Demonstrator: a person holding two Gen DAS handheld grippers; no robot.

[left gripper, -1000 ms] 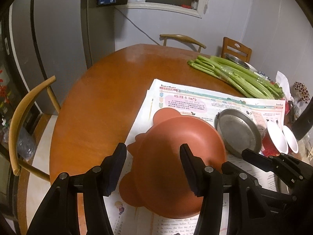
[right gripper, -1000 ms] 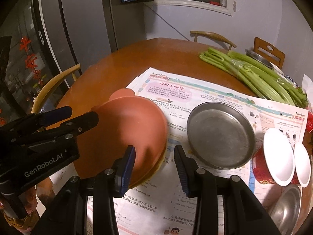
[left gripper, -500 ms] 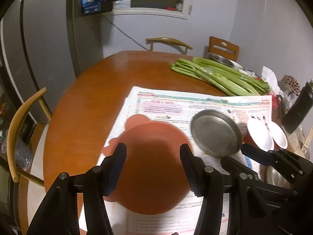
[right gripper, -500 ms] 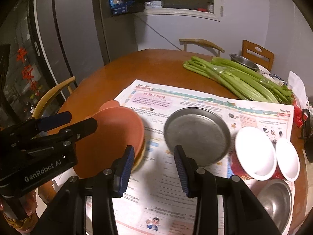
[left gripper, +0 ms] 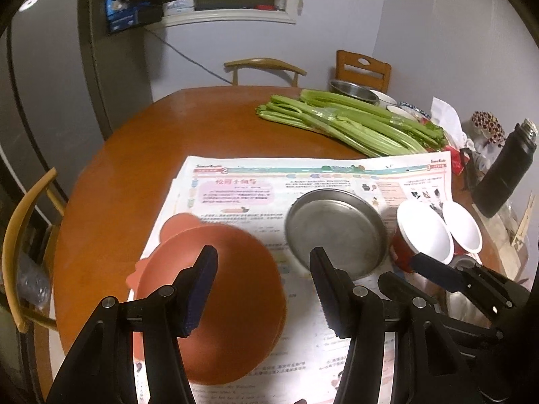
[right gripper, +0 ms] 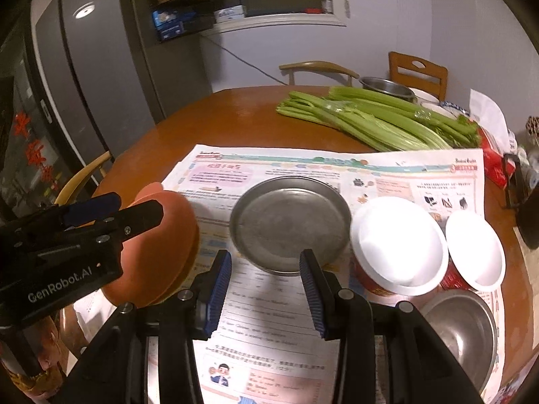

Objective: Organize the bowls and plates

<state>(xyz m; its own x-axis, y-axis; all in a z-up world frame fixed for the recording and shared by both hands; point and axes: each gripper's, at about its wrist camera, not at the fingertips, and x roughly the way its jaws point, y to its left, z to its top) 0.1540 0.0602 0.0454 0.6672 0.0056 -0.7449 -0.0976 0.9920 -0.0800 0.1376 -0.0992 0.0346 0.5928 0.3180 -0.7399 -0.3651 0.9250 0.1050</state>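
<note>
An orange eared dish [left gripper: 235, 289] lies on the newspaper [left gripper: 269, 175], with a yellowish rim under it in the right wrist view [right gripper: 168, 235]. To its right sits a round metal plate [left gripper: 337, 229] [right gripper: 289, 225], then two red bowls with white insides [right gripper: 397, 242] [right gripper: 475, 245] and a steel bowl [right gripper: 461, 326]. My left gripper [left gripper: 262, 269] hangs open above the orange dish's right edge, touching nothing. Above the paper in front of the metal plate, my right gripper [right gripper: 266, 269] stands with its fingers apart and nothing between them. Each gripper shows in the other's view [right gripper: 134, 207] [left gripper: 401, 269].
Celery stalks [left gripper: 353, 124] lie across the far side of the round wooden table [left gripper: 134, 168], with more bowls behind them. A black bottle [left gripper: 505, 175] stands at the right edge. Wooden chairs [left gripper: 20, 235] ring the table, and a fridge stands at the left.
Both grippers have drawn back, risen a little and shifted right. The orange dish now sits lower left in both views, and the metal plate has come nearer the centre.
</note>
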